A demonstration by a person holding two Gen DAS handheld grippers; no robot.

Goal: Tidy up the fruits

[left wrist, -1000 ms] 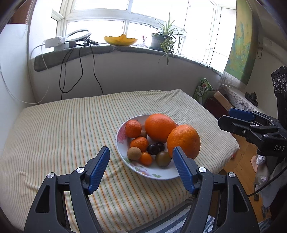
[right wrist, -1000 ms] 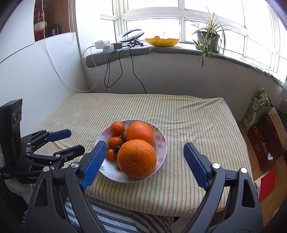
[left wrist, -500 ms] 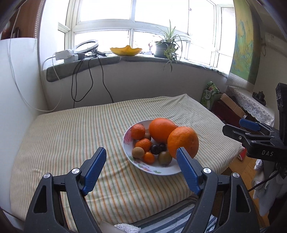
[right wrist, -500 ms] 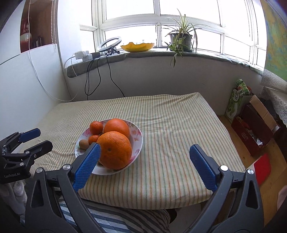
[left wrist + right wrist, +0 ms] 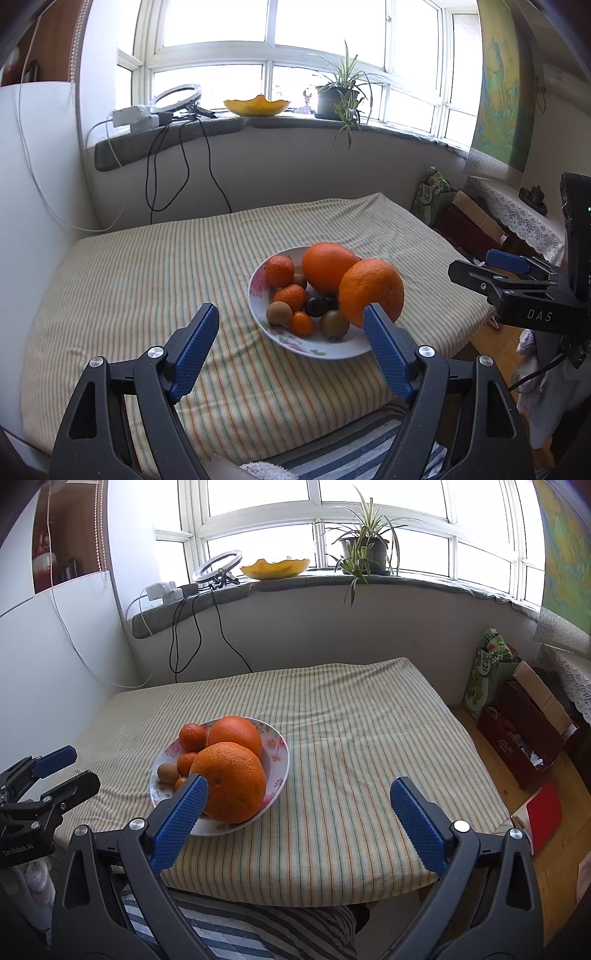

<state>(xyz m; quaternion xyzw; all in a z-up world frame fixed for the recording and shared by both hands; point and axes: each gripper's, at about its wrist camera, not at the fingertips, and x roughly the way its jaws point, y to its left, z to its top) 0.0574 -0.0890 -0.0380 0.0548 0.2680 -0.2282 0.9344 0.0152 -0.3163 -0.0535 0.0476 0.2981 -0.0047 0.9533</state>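
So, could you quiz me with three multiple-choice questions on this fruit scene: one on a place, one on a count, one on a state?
1. Where does the yellow dish sit?
A. windowsill
B. floor
C. striped cloth

2. How many big oranges are in the fruit bowl?
A. none
B. two
C. five

3. How are the right tongs?
A. shut on an orange
B. shut on nothing
C. open, holding nothing

Answers: 1 A, it rests by the potted plant; 2 B, the near orange and far orange; 3 C, its pads stand wide apart over cloth.
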